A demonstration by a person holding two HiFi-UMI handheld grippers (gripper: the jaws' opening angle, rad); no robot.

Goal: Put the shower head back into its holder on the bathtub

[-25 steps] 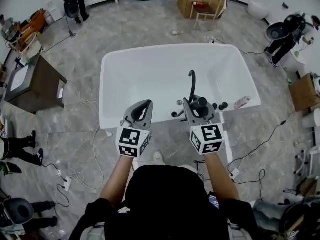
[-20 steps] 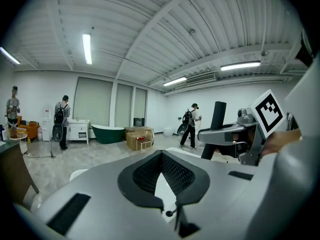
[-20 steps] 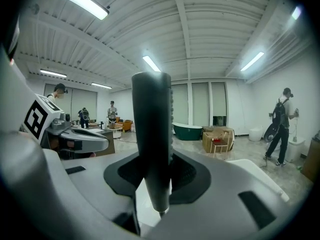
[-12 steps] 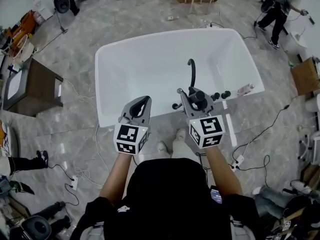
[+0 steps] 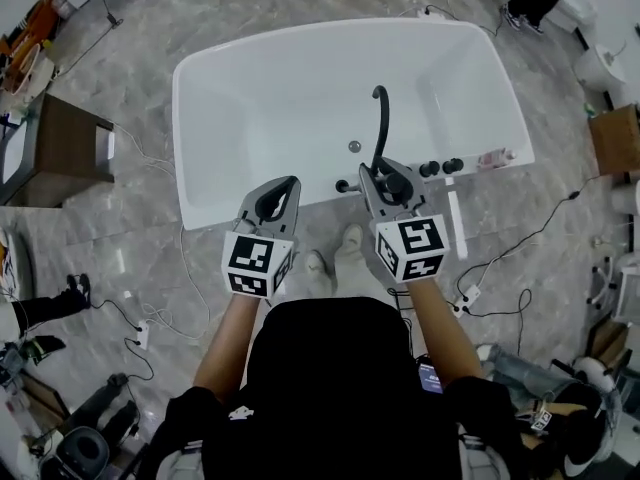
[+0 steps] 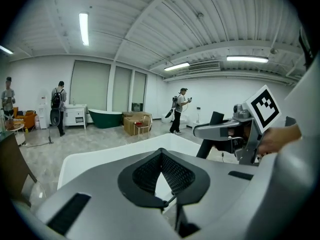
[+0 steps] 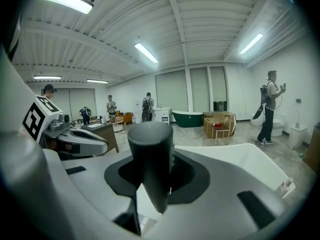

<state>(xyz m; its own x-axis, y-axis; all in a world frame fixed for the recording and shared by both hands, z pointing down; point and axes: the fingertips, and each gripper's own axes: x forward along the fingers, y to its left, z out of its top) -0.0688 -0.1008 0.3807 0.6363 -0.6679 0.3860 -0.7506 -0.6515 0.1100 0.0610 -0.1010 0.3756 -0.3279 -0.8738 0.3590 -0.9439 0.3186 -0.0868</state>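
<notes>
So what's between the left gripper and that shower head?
Head view: just the bathtub rim and one small dark knob before the shower head.

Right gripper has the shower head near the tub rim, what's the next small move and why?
Probably ease the right gripper down toward the fittings on the bathtub rim: its jaws have just been closing on the shower head, not yet seated.
</notes>
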